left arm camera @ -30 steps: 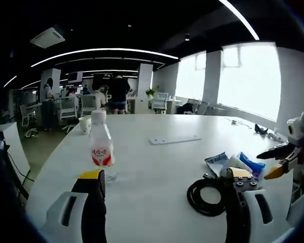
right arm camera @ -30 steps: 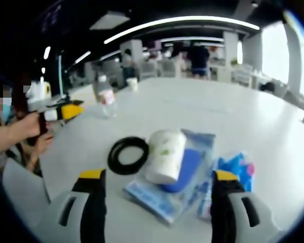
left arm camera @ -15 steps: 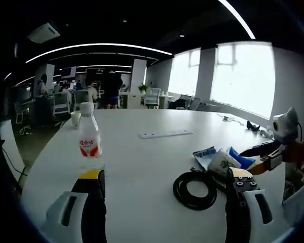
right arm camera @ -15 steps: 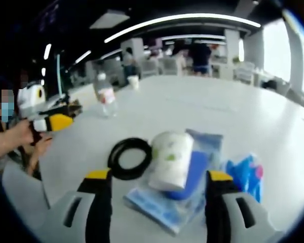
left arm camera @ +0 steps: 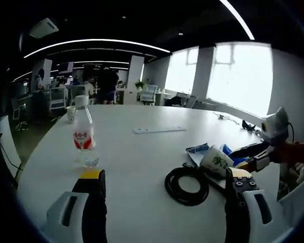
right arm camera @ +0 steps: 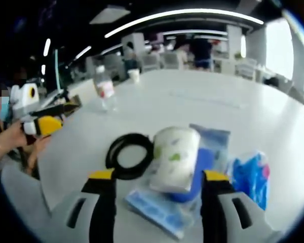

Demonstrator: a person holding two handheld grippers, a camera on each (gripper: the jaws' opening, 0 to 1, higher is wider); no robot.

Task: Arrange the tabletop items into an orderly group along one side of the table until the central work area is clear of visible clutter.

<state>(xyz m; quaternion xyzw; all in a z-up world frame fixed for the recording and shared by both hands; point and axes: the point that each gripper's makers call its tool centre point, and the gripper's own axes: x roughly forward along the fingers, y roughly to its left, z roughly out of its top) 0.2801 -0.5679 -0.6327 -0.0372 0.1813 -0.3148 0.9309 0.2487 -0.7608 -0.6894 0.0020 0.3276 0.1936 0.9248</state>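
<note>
Large white round-edged table (left arm camera: 142, 152), filling the middle of both views, bearing all items listed. Left gripper (left arm camera: 164, 185), yellow-tipped black jaws with grey housings, rising from the bottom of the left gripper view, spread wide and holding nothing. Right gripper (right arm camera: 159, 177), same build, at the bottom of the right gripper view, jaws spread apart on either side of the roll and empty. Clear plastic packet with blue contents (right arm camera: 187, 187), lower centre of the right gripper view, lying flat under the roll. White paper roll with green print (right arm camera: 173, 158), centre of the right gripper view, resting on that packet; also centre right of the left gripper view (left arm camera: 216, 160). Black coiled cable ring (left arm camera: 186, 186), lower centre right of the left gripper view, flat on the table just beside the roll. Crumpled blue plastic bag (right arm camera: 251, 174), right of the right gripper view, beside the packet. Clear plastic water bottle with red label and white cap (left arm camera: 83, 136), left of the left gripper view, upright, well apart from the cluster. White power strip (left arm camera: 159, 130), upper centre. White paper cup (left arm camera: 71, 113), upper left, behind the bottle.
</note>
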